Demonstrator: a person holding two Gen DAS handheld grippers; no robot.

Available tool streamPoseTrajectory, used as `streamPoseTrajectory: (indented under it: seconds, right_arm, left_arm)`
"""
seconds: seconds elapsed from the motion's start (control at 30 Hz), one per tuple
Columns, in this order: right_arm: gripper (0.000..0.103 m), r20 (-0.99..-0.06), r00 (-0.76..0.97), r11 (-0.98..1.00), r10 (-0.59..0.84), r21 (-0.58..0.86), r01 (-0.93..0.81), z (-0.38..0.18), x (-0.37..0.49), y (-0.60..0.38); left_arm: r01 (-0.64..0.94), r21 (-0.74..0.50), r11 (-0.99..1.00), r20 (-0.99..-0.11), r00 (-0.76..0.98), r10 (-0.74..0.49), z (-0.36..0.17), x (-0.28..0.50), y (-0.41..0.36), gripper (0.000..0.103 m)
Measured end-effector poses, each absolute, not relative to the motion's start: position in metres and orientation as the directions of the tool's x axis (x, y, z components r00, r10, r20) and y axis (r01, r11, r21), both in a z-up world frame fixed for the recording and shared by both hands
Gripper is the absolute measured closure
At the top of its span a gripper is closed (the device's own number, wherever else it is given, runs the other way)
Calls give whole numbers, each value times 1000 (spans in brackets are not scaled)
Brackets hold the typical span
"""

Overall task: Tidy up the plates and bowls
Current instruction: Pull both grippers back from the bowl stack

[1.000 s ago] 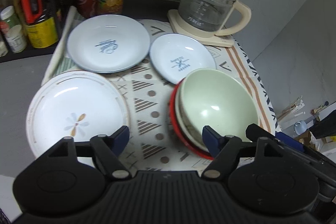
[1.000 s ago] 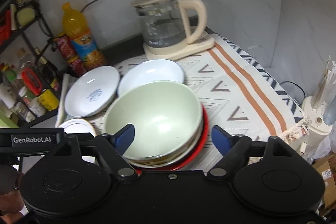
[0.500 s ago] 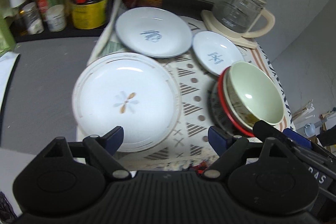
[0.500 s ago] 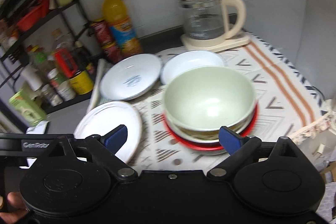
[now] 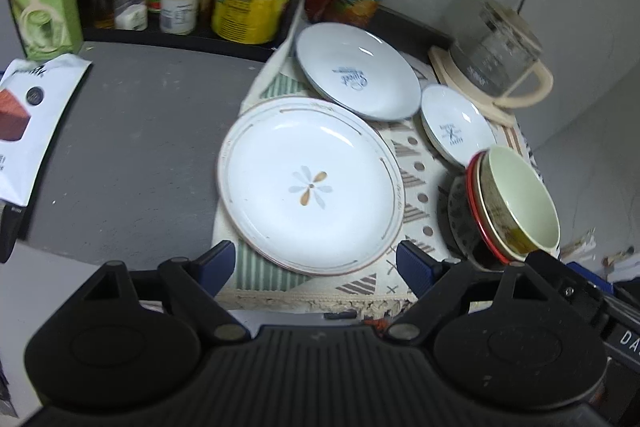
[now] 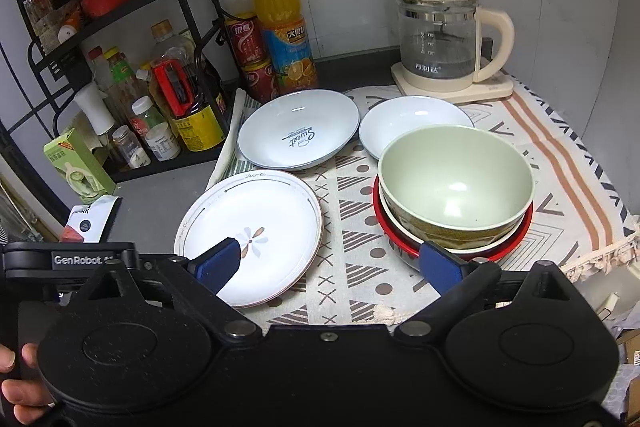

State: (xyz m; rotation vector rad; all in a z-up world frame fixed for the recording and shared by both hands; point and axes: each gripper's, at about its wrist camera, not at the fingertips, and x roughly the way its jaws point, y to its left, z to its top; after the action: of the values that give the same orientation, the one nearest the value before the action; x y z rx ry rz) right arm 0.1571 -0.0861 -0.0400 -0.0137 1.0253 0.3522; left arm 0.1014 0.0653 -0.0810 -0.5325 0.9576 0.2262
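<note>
Left gripper (image 5: 316,261) swung from bowl stack (image 5: 516,201) to flower plate (image 5: 310,183); both grippers' jaws just widened, spread empty; right gripper (image 6: 334,263) idle: plate pickup likely next.

Both grippers' fingers (image 5: 218,263) (image 6: 440,261) have just been opening, nothing between.
</note>
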Motion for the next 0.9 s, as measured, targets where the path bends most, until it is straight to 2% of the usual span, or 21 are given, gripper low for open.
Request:
streamPoseTrajectory:
  seconds: [0.47,0.9]
  right_arm:
    - [7,-873,364,910,325,183,-371,-61,170,-43]
    - [7,-872,357,905,336,194,-379,-68,210,-28]
  left_arm:
    - [-465,-362,808,-825,564,-45,-92,94,99,17]
    - [-468,-363,806,-813,582,-28,-86,129,116,17]
